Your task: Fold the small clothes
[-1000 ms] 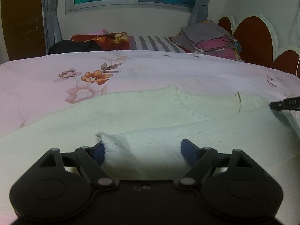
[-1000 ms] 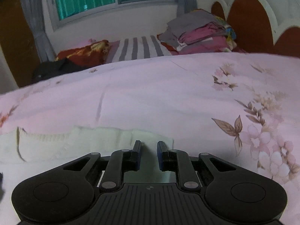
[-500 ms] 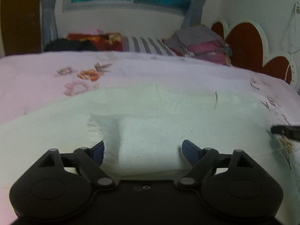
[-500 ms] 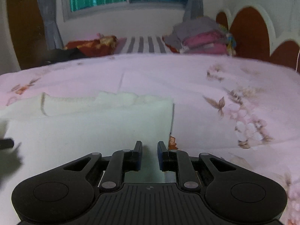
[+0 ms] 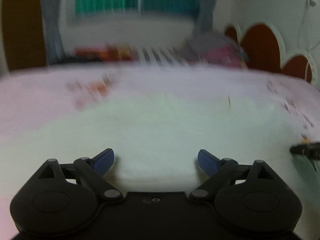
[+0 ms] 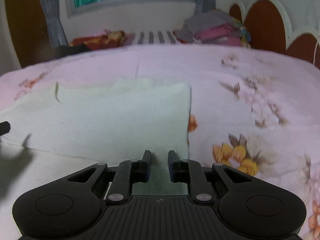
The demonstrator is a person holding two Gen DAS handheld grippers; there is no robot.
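Observation:
A white knitted sweater (image 5: 160, 124) lies spread on the pink flowered bedcover (image 6: 240, 80). The left wrist view is blurred. My left gripper (image 5: 156, 159) hovers low over the sweater with its jaws wide and opening, and the blue pads are clear of the cloth lying between them. My right gripper (image 6: 159, 160) is shut on a pinch of the sweater (image 6: 120, 120) near its straight folded right edge. The right gripper's tip (image 5: 306, 150) shows at the far right of the left wrist view. The left gripper's tip (image 6: 4, 127) shows at the left edge of the right wrist view.
A stack of folded clothes (image 6: 216, 30) sits at the head of the bed beside a striped pillow (image 6: 154, 37). A red-brown scalloped headboard (image 6: 264, 24) stands to the right. A window with curtains is on the back wall.
The left jaws have spread wider, off the folded sleeve they flanked. The right gripper has travelled with the cloth, so more sweater now lies ahead of it, ending in a straight fold.

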